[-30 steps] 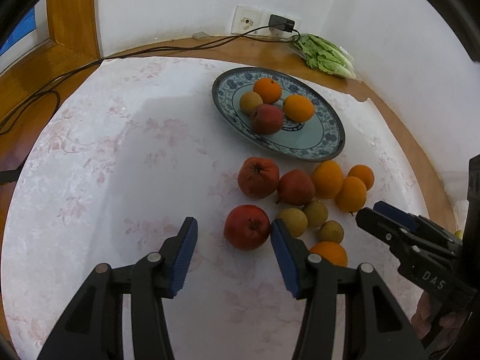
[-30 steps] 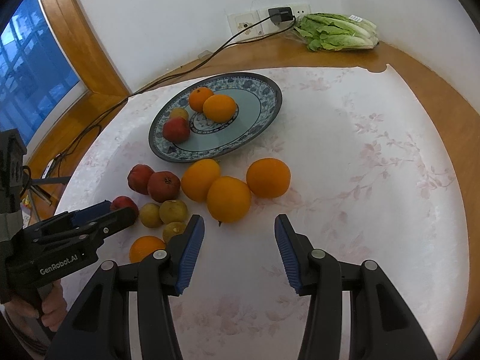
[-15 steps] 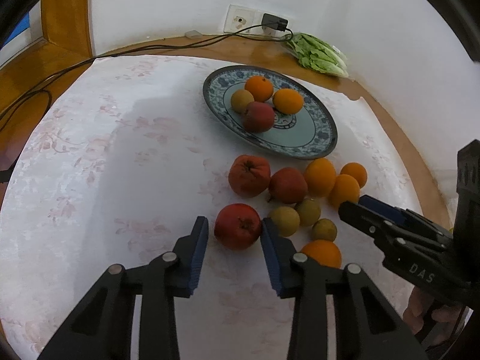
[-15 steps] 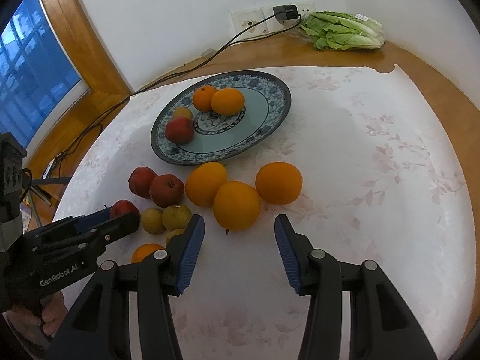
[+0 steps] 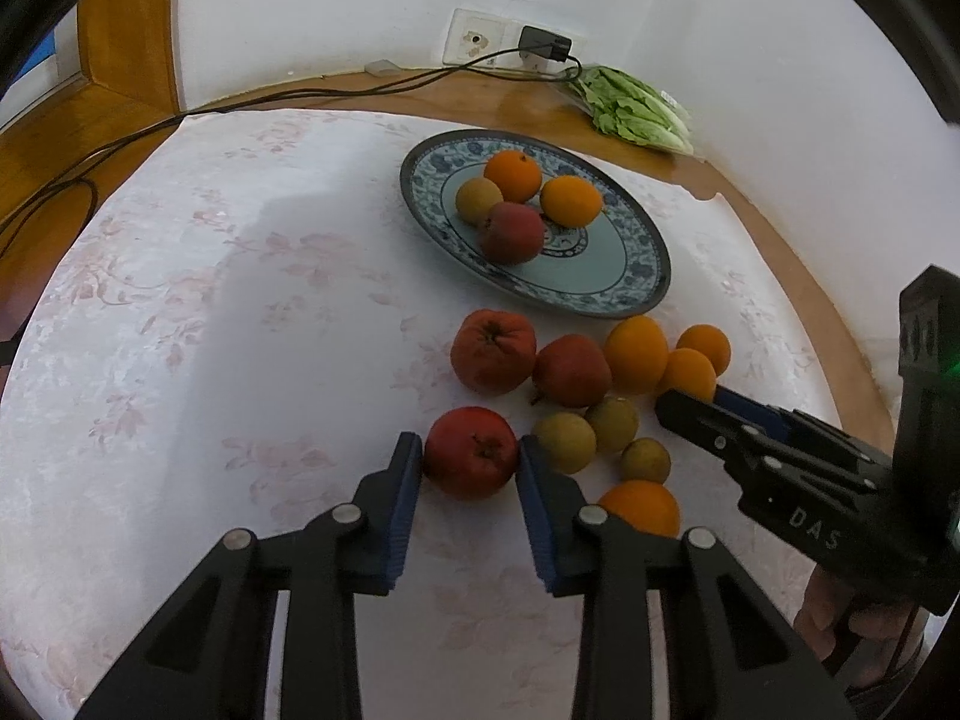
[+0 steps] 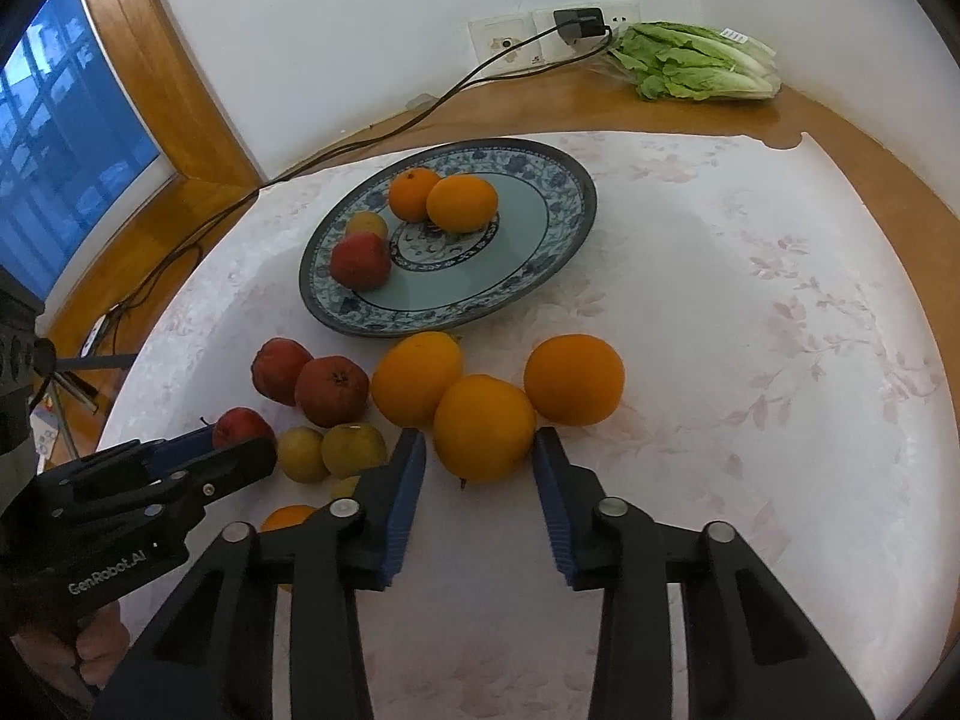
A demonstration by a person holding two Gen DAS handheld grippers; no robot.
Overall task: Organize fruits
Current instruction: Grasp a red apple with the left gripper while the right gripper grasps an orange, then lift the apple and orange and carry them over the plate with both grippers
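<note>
A red apple (image 5: 471, 450) lies on the flowered tablecloth, and my left gripper (image 5: 468, 447) is closing with both blue pads against the apple's sides. My right gripper (image 6: 480, 443) is also closing, its pads at the sides of the nearest orange (image 6: 483, 426). Around them lie two more red apples (image 5: 493, 358), several oranges (image 6: 573, 379) and small yellow-green fruits (image 5: 564, 441). The blue patterned plate (image 5: 624, 276) behind them holds two oranges, a yellow-green fruit and a red apple.
A bag of lettuce (image 6: 696, 60) lies at the back right by the wall sockets (image 6: 576, 24). A black cable (image 6: 360, 141) runs along the wooden table rim to the left. A window (image 6: 54, 138) is at the left.
Both pairs of jaws have narrowed. The left pads came in onto the red apple. The right gripper crept forward and its pads closed in around the nearest orange.
</note>
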